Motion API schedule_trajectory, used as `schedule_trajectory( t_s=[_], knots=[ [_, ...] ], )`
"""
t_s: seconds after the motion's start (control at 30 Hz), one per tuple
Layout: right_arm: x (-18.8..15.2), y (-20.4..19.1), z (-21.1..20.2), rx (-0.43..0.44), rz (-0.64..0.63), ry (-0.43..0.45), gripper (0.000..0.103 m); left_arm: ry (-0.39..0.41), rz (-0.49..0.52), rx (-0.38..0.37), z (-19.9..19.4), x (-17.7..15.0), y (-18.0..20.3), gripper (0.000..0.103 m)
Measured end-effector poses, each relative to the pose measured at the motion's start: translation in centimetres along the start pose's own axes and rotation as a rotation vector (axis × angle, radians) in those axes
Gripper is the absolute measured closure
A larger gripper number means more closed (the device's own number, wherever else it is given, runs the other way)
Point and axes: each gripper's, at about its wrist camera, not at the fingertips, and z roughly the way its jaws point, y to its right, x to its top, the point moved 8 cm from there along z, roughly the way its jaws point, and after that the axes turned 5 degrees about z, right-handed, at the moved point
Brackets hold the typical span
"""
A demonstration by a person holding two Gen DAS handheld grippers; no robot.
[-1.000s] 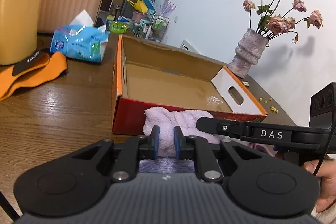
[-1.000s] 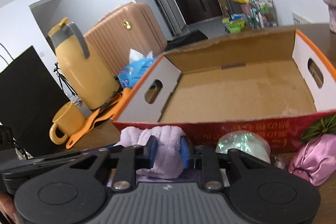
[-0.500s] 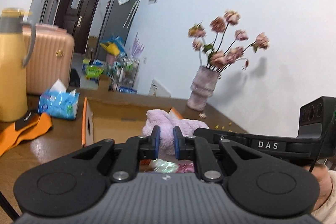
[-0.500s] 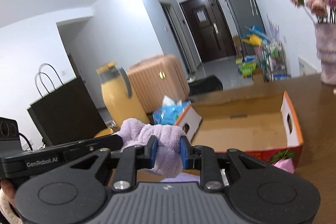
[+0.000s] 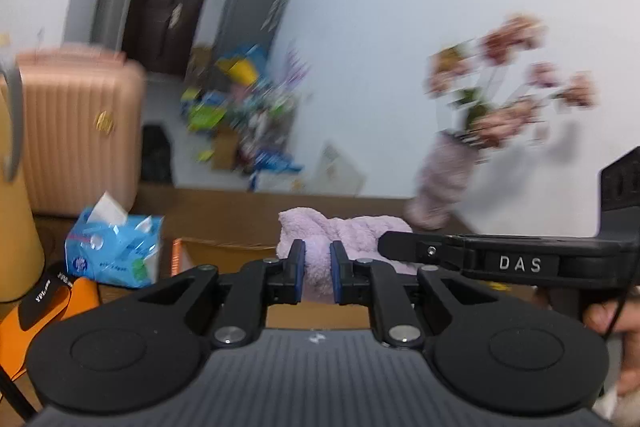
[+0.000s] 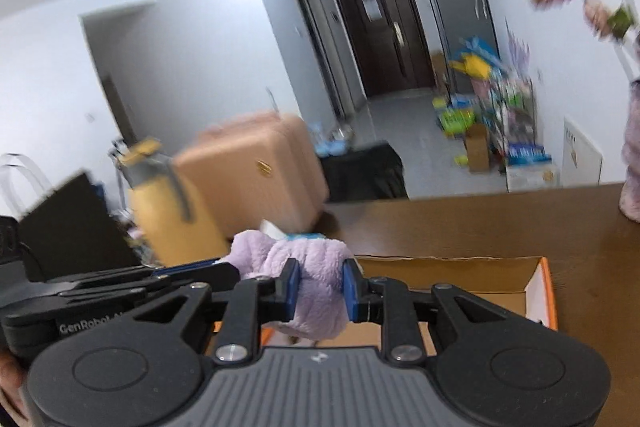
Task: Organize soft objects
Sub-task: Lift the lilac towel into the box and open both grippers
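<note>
A fluffy lilac towel (image 5: 344, 231) is held in the air between both grippers. My left gripper (image 5: 317, 271) is shut on one end of it. My right gripper (image 6: 319, 289) is shut on the other end of the towel (image 6: 304, 267). The open cardboard box (image 6: 480, 291) with orange rims lies on the wooden table just below and beyond the towel; in the left wrist view only its near corner (image 5: 208, 251) shows. The right gripper's body crosses the left wrist view at the right (image 5: 520, 261).
A blue tissue pack (image 5: 114, 253), an orange strap (image 5: 44, 307) and a yellow jug (image 6: 168, 211) stand at the table's left. A pink suitcase (image 5: 80, 131) stands behind them. A vase of dried roses (image 5: 448, 179) stands at the far right by the wall.
Both grippers have lifted the towel from the table in front of the box up above the box's near edge. Both views have tilted upward and are blurred by motion.
</note>
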Motion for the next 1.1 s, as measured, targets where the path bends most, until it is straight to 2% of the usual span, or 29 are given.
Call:
schedule_trajectory(
  t_s=[0.1, 0.23, 0.3, 0.4, 0.43, 0.47, 0.57, 0.63, 0.8, 0.87, 1.0, 1.07, 1.1],
  knots=[
    [0.4, 2.4, 7.4, -0.044, 0.019, -0.079, 0.081, -0.099, -0.042, 0.054, 6.5, -1.0, -3.6, 0.089],
    [-0.3, 5.1, 15.6, -0.093, 0.05, -0.178, 0.081, -0.196, 0.002, 0.134, 13.4, -2.7, -6.8, 0.089],
    [-1.3, 6.0, 18.7, -0.1, 0.081, -0.226, 0.081, -0.232, 0.009, 0.16, 15.4, -3.9, -8.1, 0.089],
    [-2.7, 7.0, 21.7, -0.099, 0.134, -0.279, 0.077, -0.266, 0.003, 0.185, 16.6, -5.5, -9.4, 0.086],
    [-3.1, 7.2, 22.2, -0.104, 0.13, -0.287, 0.076, -0.267, 0.005, 0.187, 16.6, -5.7, -9.6, 0.078],
    [-3.4, 7.1, 22.7, -0.112, 0.118, -0.293, 0.075, -0.258, 0.012, 0.178, 16.5, -5.8, -9.6, 0.076],
    [-4.1, 7.1, 22.9, -0.128, 0.109, -0.28, 0.064, -0.236, 0.029, 0.219, 15.6, -5.4, -9.5, 0.073],
    [-4.2, 7.4, 22.4, -0.147, 0.099, -0.26, 0.053, -0.226, 0.039, 0.239, 14.8, -5.0, -9.4, 0.067],
    [-2.3, 7.4, 17.3, -0.147, 0.098, -0.195, 0.049, -0.173, 0.061, 0.247, 10.1, -2.7, -8.3, 0.065],
    [-1.1, 7.1, 13.6, -0.162, 0.06, -0.155, 0.046, -0.127, 0.09, 0.273, 6.9, -1.3, -7.3, 0.055],
    [0.6, 6.5, 4.7, -0.205, 0.003, -0.069, 0.038, -0.053, 0.12, 0.292, -0.1, 0.9, -5.3, 0.046],
    [1.0, 6.1, -0.2, -0.231, -0.034, -0.02, 0.034, -0.016, 0.14, 0.301, -3.7, 1.6, -4.5, 0.035],
    [1.1, 5.9, -2.7, -0.246, -0.047, 0.009, 0.03, 0.001, 0.146, 0.307, -5.0, 1.8, -3.9, 0.033]
  ],
)
